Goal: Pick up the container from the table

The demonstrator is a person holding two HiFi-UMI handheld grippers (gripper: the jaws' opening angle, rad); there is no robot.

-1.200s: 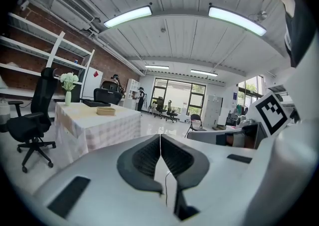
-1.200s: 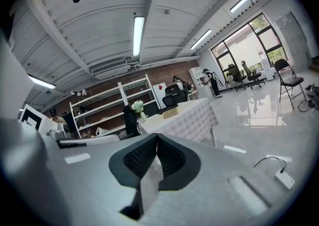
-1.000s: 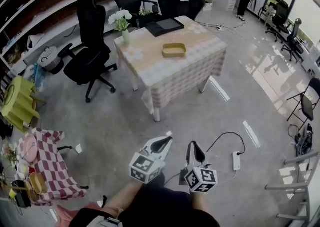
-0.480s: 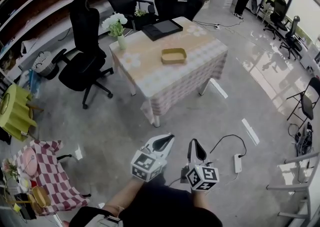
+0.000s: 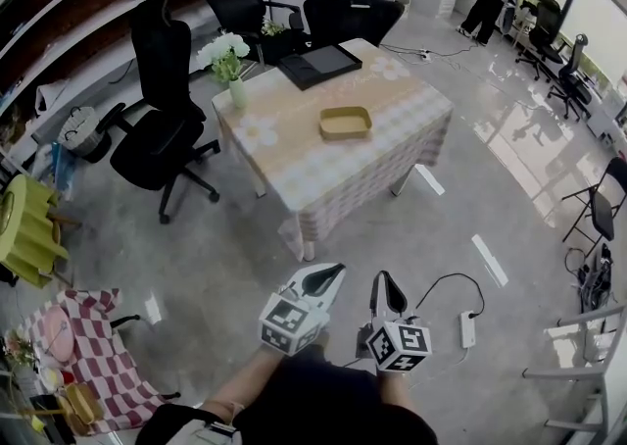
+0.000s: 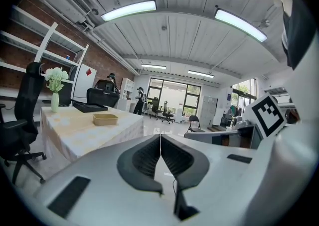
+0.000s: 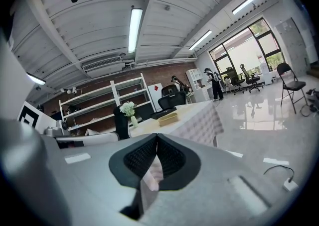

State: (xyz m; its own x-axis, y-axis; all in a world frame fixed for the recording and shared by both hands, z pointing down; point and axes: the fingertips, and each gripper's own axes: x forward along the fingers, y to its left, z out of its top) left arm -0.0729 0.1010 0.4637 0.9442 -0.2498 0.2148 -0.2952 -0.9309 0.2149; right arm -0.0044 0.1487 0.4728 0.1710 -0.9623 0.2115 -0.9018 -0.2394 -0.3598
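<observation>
The cloth-covered table (image 5: 299, 161) carries a tan container (image 5: 345, 122), a black tray (image 5: 319, 64) and a flower vase (image 5: 238, 92).

Shallow tan container (image 5: 345, 122) sitting upright on the tabletop (image 5: 294, 154).
It is resting flat on its base with its open top facing up, a low-walled rectangular tray with rounded corners, its inside showing the same tan colour as its rim. It is lying close to the middle of the checked tabletop, slightly toward the tabletop's right-hand edge in the head view, well back from the tabletop's near corner.
</observation>
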